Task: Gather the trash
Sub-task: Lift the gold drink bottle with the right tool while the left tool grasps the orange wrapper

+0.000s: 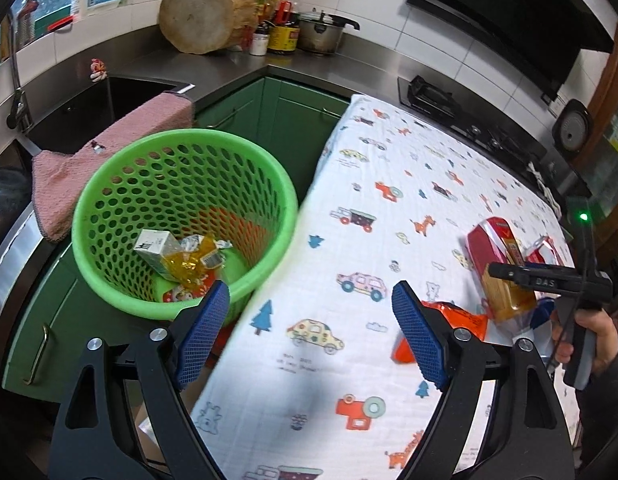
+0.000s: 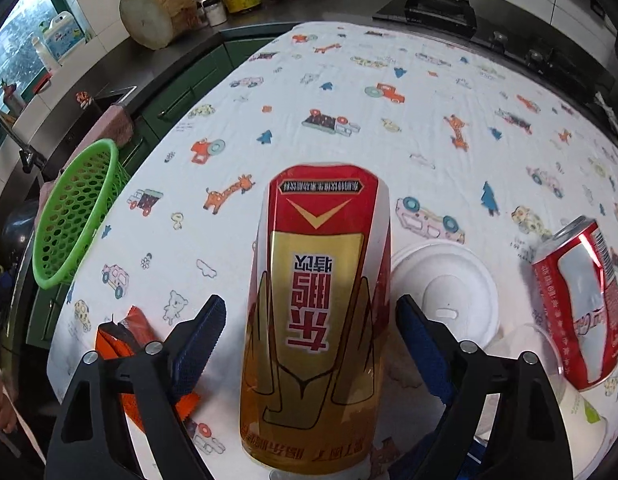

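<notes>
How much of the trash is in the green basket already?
Some is done: the green basket holds a small carton and crumpled wrappers. Right now the right gripper straddles the red-and-gold bottle, jaws not yet pressing it. The left gripper is empty. Still left on the cloth: the red can, white lid and orange wrapper.

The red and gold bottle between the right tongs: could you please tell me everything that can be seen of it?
The red and gold bottle looks like plastic in a glossy printed sleeve: a red band with a gold chevron, a gold panel with red Chinese characters, white side stripes. The print reads upside down in the right wrist view. It stands on the patterned tablecloth, beside a white foam lid. The right tongs straddle it, their blue pads near its sides but not visibly pressing. The left wrist view shows it upright.
</notes>
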A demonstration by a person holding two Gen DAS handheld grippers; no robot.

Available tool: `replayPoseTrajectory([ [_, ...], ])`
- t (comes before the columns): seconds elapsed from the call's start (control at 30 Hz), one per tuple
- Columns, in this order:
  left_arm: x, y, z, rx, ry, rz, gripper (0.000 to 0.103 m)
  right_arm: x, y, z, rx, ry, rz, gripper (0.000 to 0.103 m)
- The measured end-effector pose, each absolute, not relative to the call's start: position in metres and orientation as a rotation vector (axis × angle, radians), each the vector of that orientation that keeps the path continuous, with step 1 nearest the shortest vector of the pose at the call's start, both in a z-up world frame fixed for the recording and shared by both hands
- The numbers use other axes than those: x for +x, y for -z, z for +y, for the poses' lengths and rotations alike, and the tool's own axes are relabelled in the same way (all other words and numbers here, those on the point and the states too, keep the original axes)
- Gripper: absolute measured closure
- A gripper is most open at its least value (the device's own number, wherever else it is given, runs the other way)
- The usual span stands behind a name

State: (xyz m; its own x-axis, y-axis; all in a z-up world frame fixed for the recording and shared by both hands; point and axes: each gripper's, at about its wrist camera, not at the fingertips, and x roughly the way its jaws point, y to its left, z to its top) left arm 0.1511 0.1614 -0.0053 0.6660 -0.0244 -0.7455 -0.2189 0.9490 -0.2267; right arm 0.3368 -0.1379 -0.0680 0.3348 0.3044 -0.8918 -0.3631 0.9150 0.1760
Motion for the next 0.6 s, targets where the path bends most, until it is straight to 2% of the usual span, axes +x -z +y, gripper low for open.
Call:
replayPoseTrajectory([
  [0.17, 0.154, 0.01, 0.147, -0.308, -0.088, 0.859, 0.014, 0.336, 0.069, -0.137, -0.085, -0.434, 1.161, 0.037],
  [0.6, 0.168, 0.037, 0.08, -0.196, 0.055, 0.949, 0.006, 0.313, 0.042, -0.161, 0.001, -0.504, 1.098, 0.039],
])
